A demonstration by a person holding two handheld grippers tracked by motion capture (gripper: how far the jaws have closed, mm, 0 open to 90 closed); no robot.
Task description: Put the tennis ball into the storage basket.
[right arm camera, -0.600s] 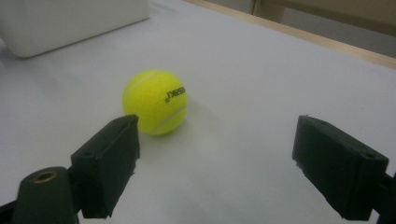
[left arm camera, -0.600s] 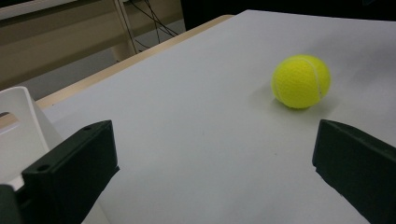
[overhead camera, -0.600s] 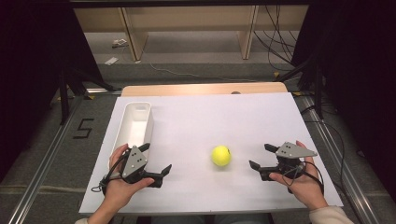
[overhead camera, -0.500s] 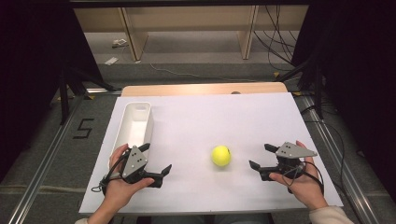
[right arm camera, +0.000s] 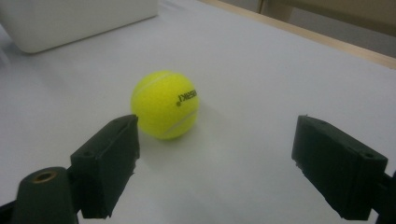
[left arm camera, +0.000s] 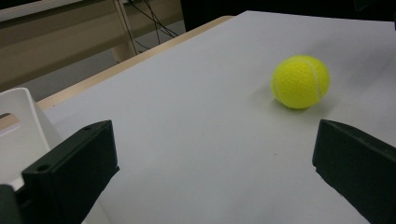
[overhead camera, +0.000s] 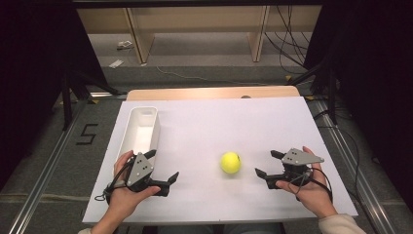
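Note:
A yellow tennis ball (overhead camera: pixel 230 162) rests on the white table sheet (overhead camera: pixel 219 122), front centre. My right gripper (overhead camera: pixel 267 163) is open just to the right of it, held in a hand, jaws pointing left at the ball (right arm camera: pixel 165 104), which lies a short way ahead near the left jaw. My left gripper (overhead camera: pixel 162 165) is open at the front left, nothing between its jaws. In the left gripper view the ball (left arm camera: pixel 300 81) sits farther off to the upper right. A long white bin (overhead camera: pixel 141 129) stands at the left, empty as far as I see.
The bin's corner (left arm camera: pixel 18 121) is close to my left gripper's left jaw. The bin (right arm camera: pixel 79 18) also stands beyond the ball in the right gripper view. A wooden table edge (overhead camera: pixel 214 92) runs along the back. Cables (overhead camera: pixel 287 44) lie on the floor behind.

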